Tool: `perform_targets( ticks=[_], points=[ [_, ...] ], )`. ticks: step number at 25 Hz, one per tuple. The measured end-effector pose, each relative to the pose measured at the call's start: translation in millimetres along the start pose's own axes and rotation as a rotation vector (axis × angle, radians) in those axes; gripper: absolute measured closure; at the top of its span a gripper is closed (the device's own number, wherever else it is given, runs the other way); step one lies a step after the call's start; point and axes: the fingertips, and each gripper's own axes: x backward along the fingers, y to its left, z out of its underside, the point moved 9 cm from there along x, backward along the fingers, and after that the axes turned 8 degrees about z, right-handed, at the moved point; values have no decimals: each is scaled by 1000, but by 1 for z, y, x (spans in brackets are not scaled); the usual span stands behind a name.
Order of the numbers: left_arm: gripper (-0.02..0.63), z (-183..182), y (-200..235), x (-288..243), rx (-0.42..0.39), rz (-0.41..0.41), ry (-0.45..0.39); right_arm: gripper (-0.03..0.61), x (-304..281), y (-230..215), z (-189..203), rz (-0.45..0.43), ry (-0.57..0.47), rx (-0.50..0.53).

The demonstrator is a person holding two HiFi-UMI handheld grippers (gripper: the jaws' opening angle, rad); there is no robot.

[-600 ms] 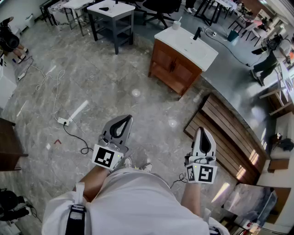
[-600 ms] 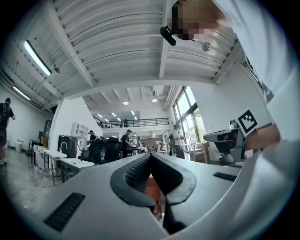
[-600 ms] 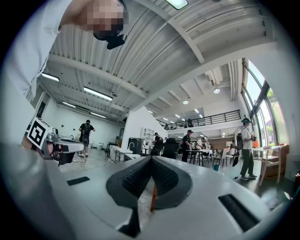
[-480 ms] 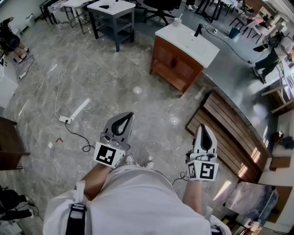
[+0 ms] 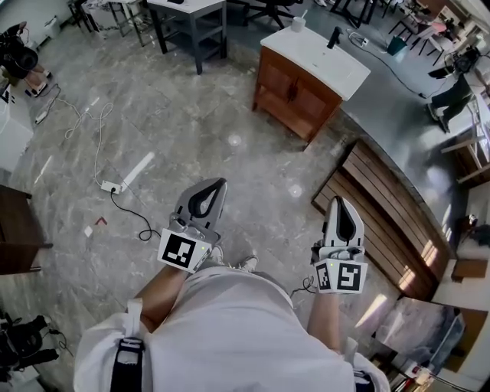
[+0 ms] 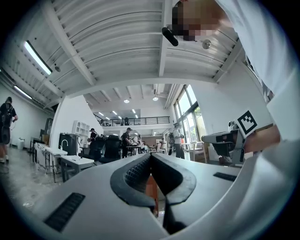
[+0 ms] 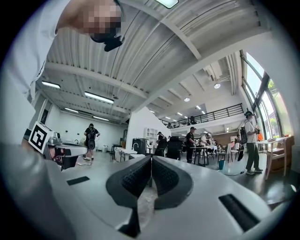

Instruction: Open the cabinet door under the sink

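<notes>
Two grippers are held out low in front of the person, one in each hand. The left gripper (image 5: 220, 184) and the right gripper (image 5: 338, 201) both point across the floor toward the vanity cabinet (image 5: 295, 98). Each carries one marker cube, the left cube (image 5: 182, 250) and the right cube (image 5: 341, 277), printed with black-and-white square patterns and no letters.

In the left gripper view the two dark ribbed fingers (image 6: 133, 176) are pressed together at the tips with nothing pinched. The right gripper view shows the same: its fingers (image 7: 136, 176) meet at the tips and hold nothing.

The cabinet is well apart from both grippers, on the far side of the grey marble floor (image 5: 191, 138). It is brown wood with two doors on the front, both shut. On top is one white sink counter (image 5: 325, 63) with one black faucet (image 5: 332, 37) and one white cup (image 5: 298, 24) at the far corner.

To the right of the cabinet, one slatted wooden platform (image 5: 383, 222) lies on the floor. To the left lies one white power strip (image 5: 112, 186) with a white cable (image 5: 96, 145) running away from it. One grey table on dark legs (image 5: 191, 19) stands behind.

The toes of two shoes (image 5: 230, 264) show between the grippers. In both gripper views several people stand far back among the desks, too small to count surely.
</notes>
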Motion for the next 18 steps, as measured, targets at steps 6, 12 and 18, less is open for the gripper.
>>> perform_targets(
  ticks=[6,12,18],
  points=[
    [597,13,-38,-15,17,-6,13,546,6,-21,18,-51,20,-8],
    [597,28,-54,-23,19,-10,55,546,5,-36,33,-74,33,-20],
    [597,41,-41,-53,32,1,54,546,-17,-55,41,-55,44,-15]
  ],
)
